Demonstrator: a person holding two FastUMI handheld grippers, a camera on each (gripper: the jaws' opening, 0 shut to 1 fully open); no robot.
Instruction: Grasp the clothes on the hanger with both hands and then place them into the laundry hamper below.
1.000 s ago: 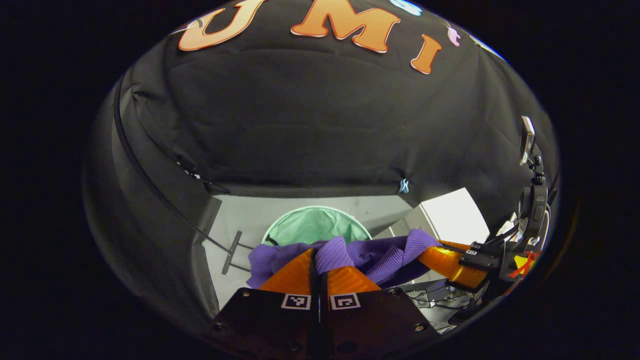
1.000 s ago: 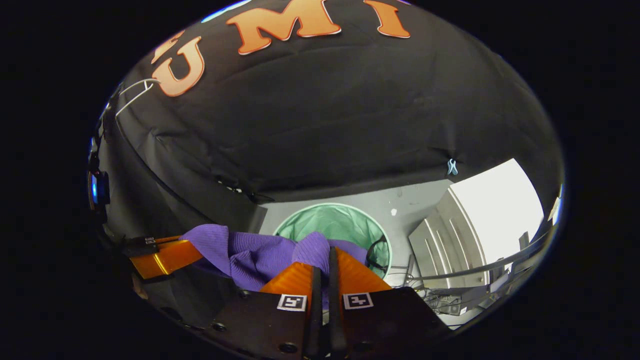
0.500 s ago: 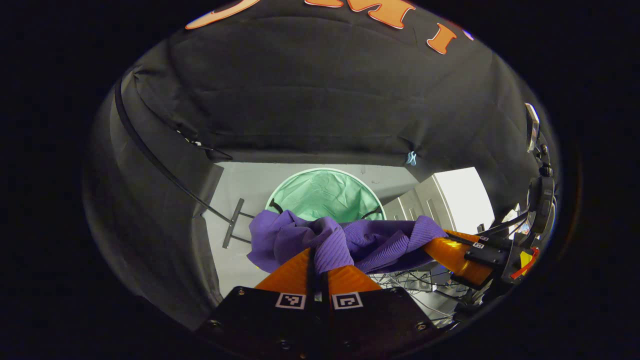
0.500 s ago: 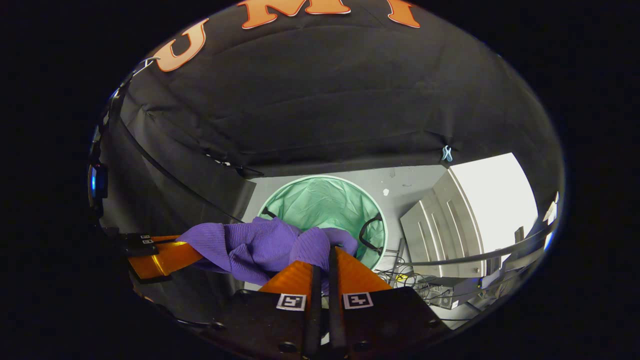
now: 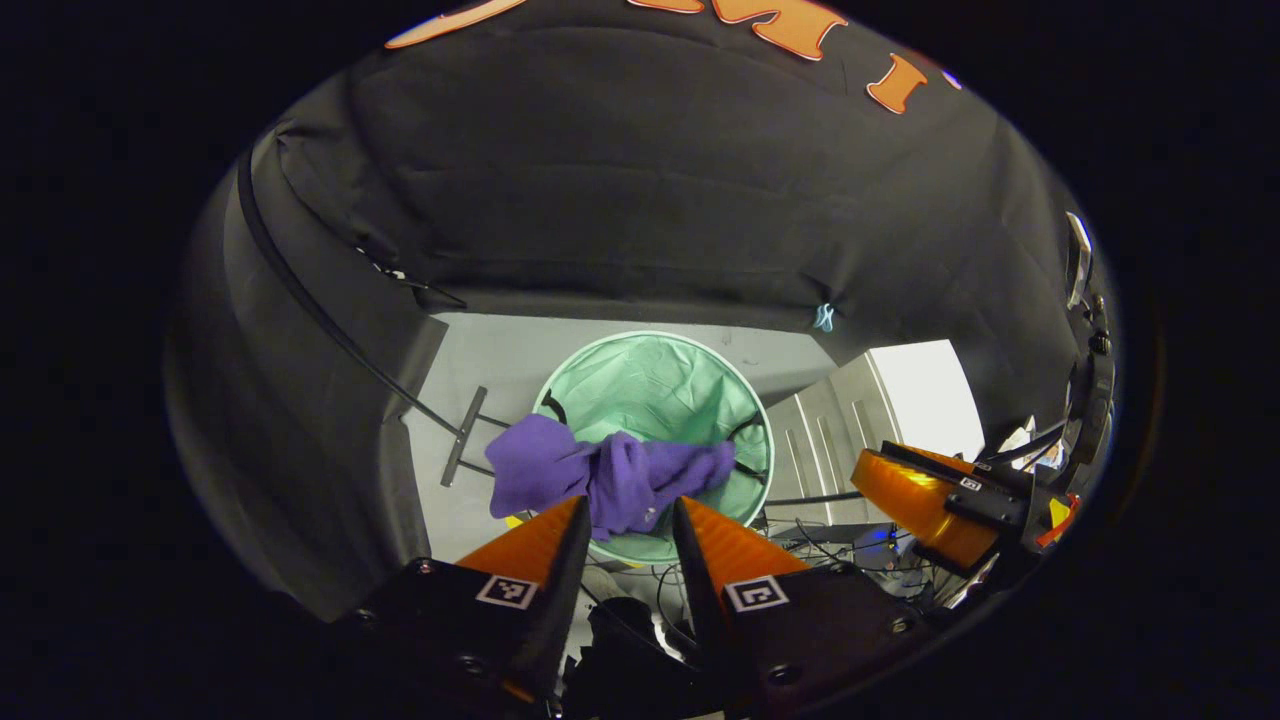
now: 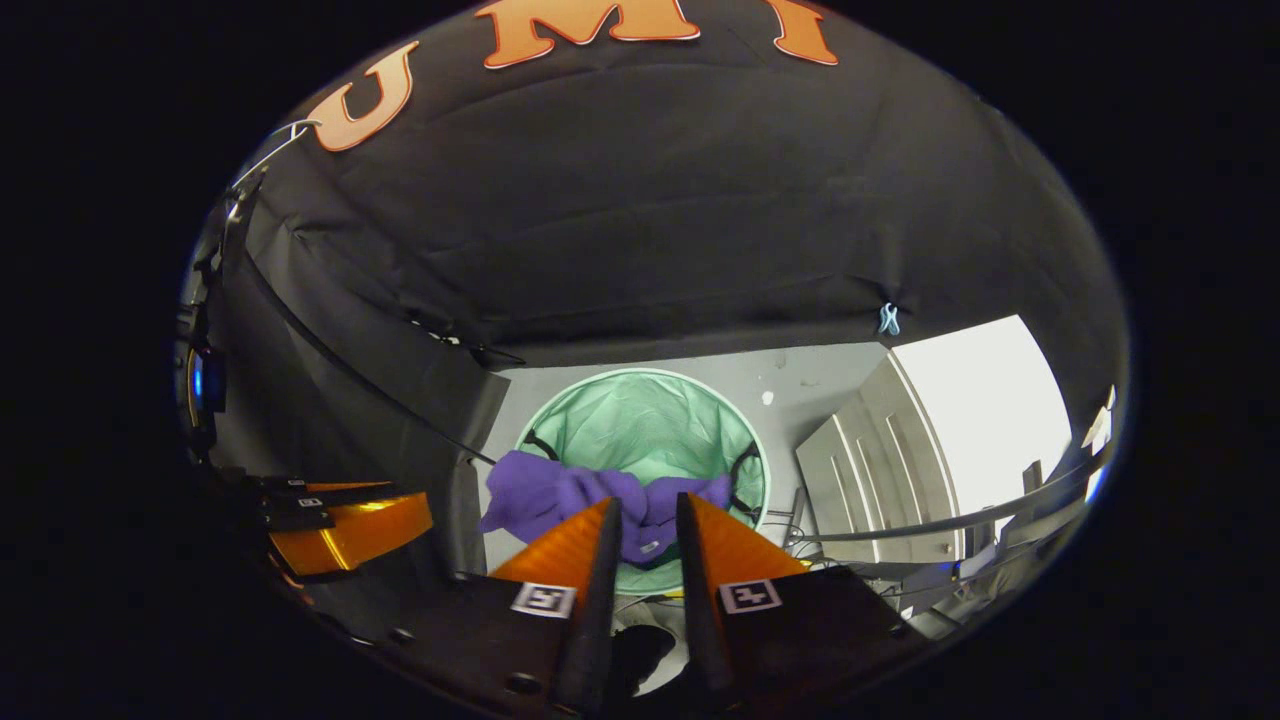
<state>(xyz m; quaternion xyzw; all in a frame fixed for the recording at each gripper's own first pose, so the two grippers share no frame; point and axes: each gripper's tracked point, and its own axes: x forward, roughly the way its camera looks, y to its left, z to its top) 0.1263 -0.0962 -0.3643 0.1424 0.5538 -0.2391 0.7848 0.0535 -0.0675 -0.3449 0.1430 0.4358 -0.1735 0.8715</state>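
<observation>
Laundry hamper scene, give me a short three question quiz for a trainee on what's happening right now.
1. True or false: the left hand-held gripper is shut on the purple garment.
2. Where is the purple garment? A) on a hanger B) at the green laundry hamper's near rim C) on the floor
3. Fill in: the right hand-held gripper is ____.

Key: 1 false; 2 B; 3 open

A pale grey floor (image 5: 500, 365) runs across the lower middle of the frame, and on it stands a round green laundry hamper (image 5: 655, 385).
</observation>
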